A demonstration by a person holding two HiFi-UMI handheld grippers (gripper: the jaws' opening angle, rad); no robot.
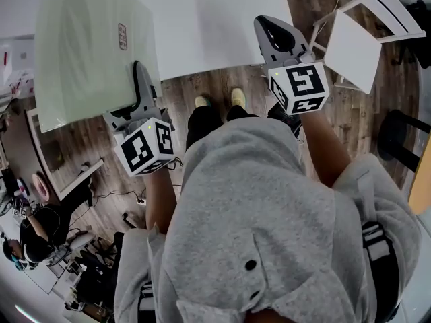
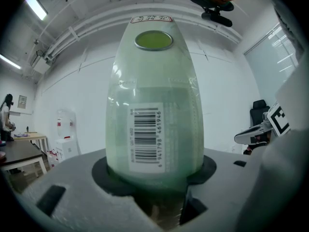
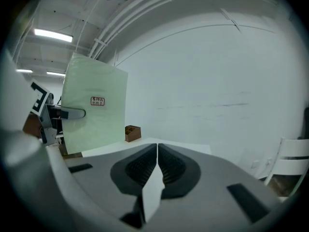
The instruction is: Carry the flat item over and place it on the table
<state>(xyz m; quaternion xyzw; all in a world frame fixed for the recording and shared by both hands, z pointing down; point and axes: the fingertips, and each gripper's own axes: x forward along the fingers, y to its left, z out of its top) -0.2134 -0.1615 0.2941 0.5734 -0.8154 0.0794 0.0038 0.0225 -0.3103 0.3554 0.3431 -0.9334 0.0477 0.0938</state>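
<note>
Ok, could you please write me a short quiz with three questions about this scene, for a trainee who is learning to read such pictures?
1. True or false: the right tongs are closed with nothing between them.
2. Which tongs hold the pale green board? A) the left tongs B) the right tongs C) both
3. Fill in: the board is held up in the air, not yet lying on the white ____.

Key: 1 true; 2 A; 3 table.
</note>
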